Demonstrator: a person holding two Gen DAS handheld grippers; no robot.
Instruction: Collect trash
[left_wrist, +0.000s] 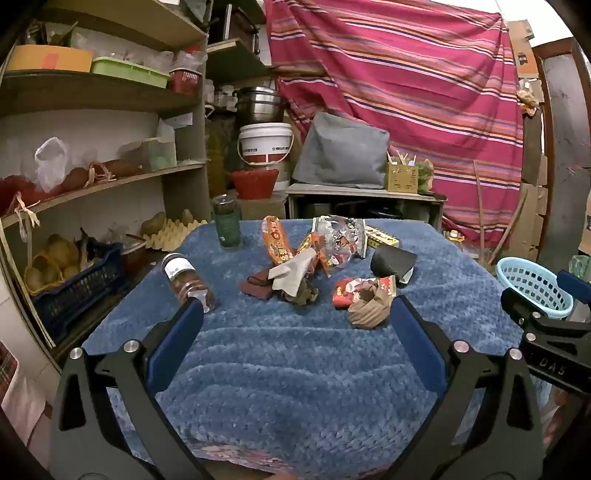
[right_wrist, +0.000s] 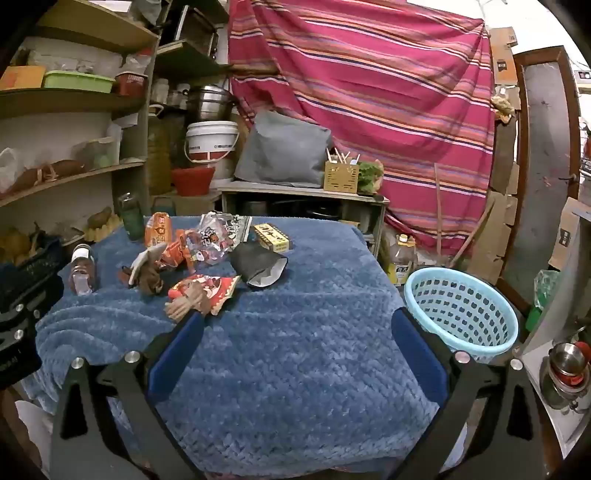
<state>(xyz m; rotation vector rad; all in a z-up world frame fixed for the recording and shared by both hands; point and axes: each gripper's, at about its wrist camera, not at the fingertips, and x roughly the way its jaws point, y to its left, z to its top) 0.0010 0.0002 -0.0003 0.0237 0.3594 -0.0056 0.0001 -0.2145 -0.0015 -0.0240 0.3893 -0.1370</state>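
Seen from the left wrist, the left gripper (left_wrist: 295, 314) is held above a blue blanket (left_wrist: 295, 369), its jaws spread wide with nothing between them. Beyond its fingertips, a heap of trash is scattered: an orange snack wrapper (left_wrist: 275, 240), a crumpled tissue (left_wrist: 291, 275), a red wrapper (left_wrist: 354, 290) and a brown paper wad (left_wrist: 367, 312). A brown jar (left_wrist: 188, 282) is lying on its side by the left finger, and a green bottle (left_wrist: 227, 227) is standing upright behind. From the right wrist, the right gripper (right_wrist: 297, 323) is likewise shown wide open and empty over the blanket, with the trash heap up to its left. A light-blue basket (right_wrist: 461, 306) is placed off the blanket's right edge, just beside the right finger.
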